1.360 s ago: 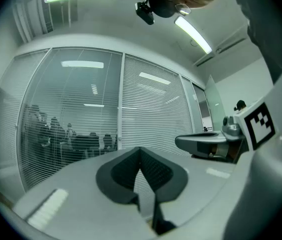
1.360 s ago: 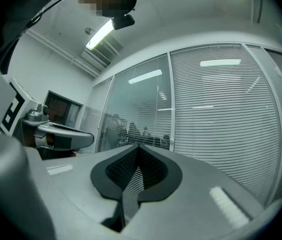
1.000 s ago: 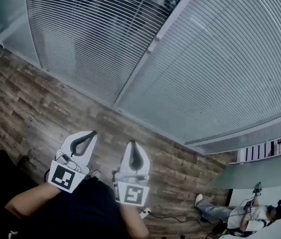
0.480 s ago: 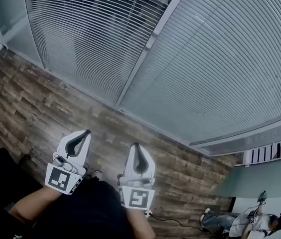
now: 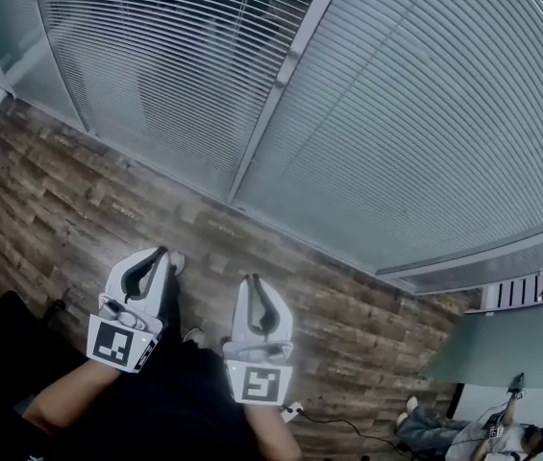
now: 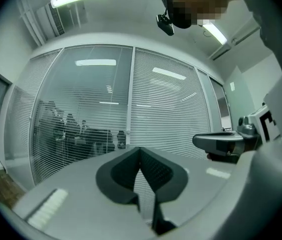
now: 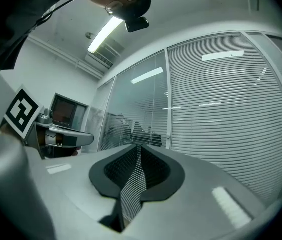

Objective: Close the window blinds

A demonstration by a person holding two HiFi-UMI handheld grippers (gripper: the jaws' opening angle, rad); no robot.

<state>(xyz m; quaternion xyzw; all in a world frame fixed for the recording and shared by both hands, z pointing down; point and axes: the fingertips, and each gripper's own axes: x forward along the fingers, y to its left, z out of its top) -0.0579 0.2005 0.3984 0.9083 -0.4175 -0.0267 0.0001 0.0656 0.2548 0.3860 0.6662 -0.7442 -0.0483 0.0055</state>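
Facing me, the window blinds (image 5: 425,113) cover the glass wall above the wood floor (image 5: 60,200), well ahead of both tools. My left gripper (image 5: 161,254) is pressed together and empty. My right gripper (image 5: 253,279) is opening with nothing between its jaws. Each carries a square black-and-white marker (image 5: 260,383).

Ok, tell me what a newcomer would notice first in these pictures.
The slatted window blinds fill the upper head view; the left panel is see-through, the right panel opaque. Low in the middle, over the wood floor, sit the left gripper, shut, and the right gripper, its jaws opening with nothing between them.
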